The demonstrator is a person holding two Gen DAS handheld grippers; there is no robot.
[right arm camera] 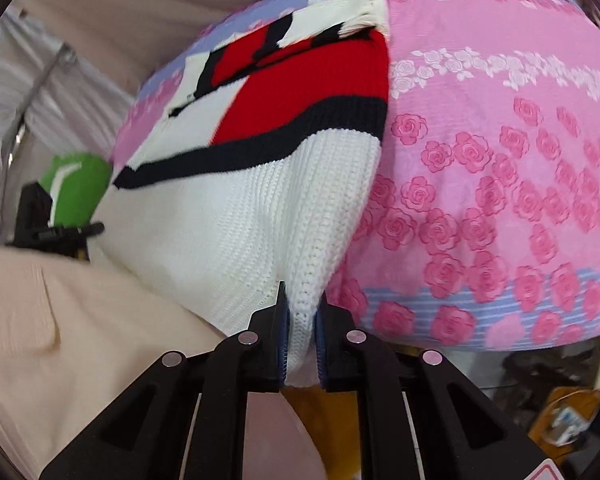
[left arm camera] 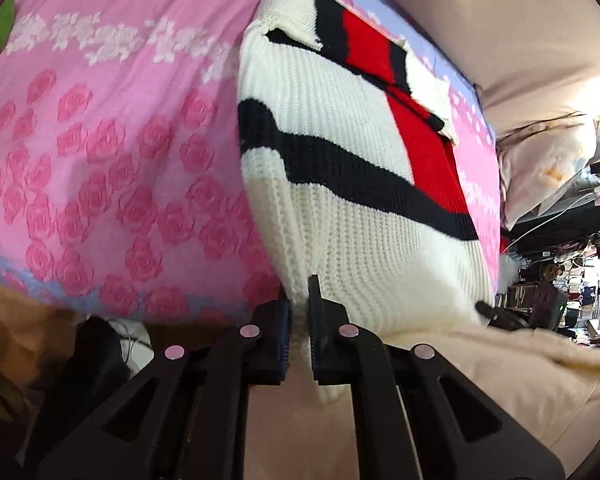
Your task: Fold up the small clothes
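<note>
A small knit sweater [left arm camera: 340, 160], white with black stripes and a red panel, lies on a pink rose-patterned bedspread [left arm camera: 100, 140]. Its near hem is lifted off the bed. My left gripper [left arm camera: 299, 300] is shut on the hem's left corner, white knit pinched between its pads. In the right wrist view the same sweater [right arm camera: 260, 200] runs away from me, sleeves folded in at the far end. My right gripper [right arm camera: 302, 312] is shut on the hem's right corner. The other gripper's black tip [right arm camera: 72, 230] shows at the left, by the hem.
The bedspread [right arm camera: 500, 160] covers the bed on both sides of the sweater. A beige garment [right arm camera: 60, 340] lies bunched at the near edge. A green object [right arm camera: 76, 188] sits at the left. Pillows [left arm camera: 540, 160] and cluttered shelves [left arm camera: 560, 288] are at the right.
</note>
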